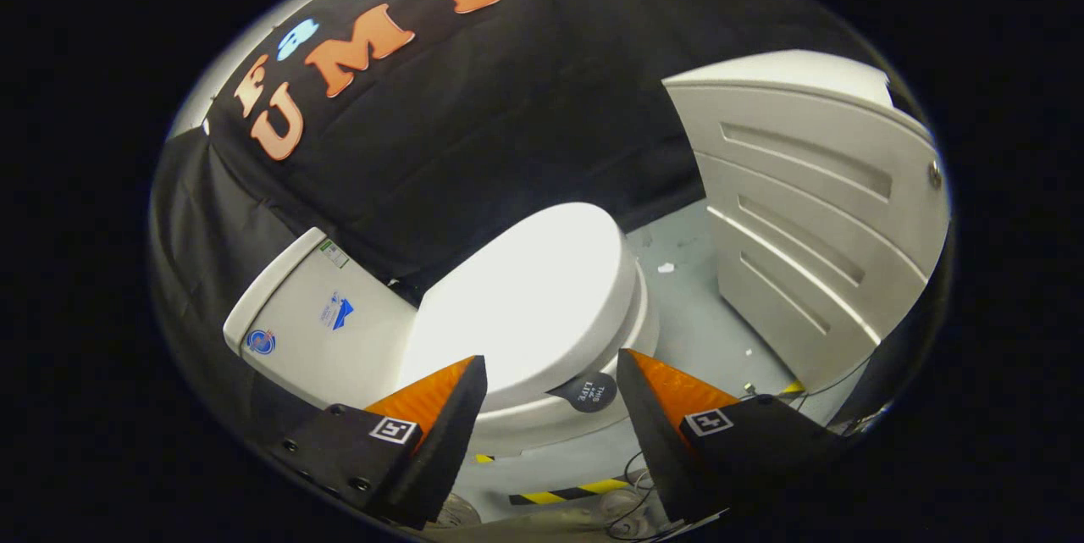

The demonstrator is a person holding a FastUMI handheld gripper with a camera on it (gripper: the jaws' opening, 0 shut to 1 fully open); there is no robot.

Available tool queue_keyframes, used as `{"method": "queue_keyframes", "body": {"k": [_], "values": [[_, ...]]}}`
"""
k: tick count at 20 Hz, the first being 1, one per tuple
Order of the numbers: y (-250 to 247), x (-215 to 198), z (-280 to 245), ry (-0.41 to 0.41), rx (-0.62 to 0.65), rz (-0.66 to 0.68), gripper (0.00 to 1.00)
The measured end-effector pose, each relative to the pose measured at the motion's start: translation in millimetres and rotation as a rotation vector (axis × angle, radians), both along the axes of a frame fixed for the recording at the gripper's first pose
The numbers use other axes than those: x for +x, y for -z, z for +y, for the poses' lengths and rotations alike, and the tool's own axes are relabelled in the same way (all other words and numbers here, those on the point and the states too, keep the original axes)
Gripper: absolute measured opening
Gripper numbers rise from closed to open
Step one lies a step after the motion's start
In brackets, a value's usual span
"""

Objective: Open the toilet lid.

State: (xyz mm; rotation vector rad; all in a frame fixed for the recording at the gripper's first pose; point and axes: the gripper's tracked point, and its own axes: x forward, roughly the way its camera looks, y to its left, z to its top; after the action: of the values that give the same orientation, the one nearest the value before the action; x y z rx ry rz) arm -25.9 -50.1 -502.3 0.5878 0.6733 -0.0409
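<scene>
Tongs (551,374) hang with their two fingers spread wide apart, gripping nothing, above the near edge of the toilet. Below and between the fingers lies a strip of yellow-and-black tape (569,492) on the floor, with thin wires (631,496) trailing near it. Just ahead, between the fingertips, a small dark round tag (587,391) sticks out from the edge of the toilet seat. The toilet lid (529,293) lies flat and closed on the bowl, brightly lit, beyond the fingertips. Behind it stands the tank (318,323), bearing a few stickers. A white cabinet (813,213) with grooved panels stands beside the toilet, well apart across bare grey floor (703,314). Black cloth (525,102) hangs behind everything.
</scene>
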Motion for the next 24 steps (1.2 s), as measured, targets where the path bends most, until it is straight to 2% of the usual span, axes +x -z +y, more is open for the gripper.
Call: {"method": "queue_keyframes", "body": {"k": [5,8,10,15,16,18,20,21,22,23,24], "values": [[60,-2,-4,0.101,0.244,0.11,0.97],[75,-8,10,0.087,0.388,0.168,0.95],[80,-6,18,0.066,0.43,0.18,0.93],[89,-2,19,0.078,0.504,0.201,0.75],[91,-2,18,0.09,0.532,0.202,0.73],[99,-6,6,0.127,0.555,0.211,0.66],[112,-7,9,0.134,0.569,0.222,0.38],[109,-6,9,0.144,0.591,0.207,0.19],[110,-6,9,0.153,0.595,0.197,0.21],[114,-2,11,0.159,0.608,0.19,0.15],[111,-6,9,0.167,0.632,0.178,0.15]]}}
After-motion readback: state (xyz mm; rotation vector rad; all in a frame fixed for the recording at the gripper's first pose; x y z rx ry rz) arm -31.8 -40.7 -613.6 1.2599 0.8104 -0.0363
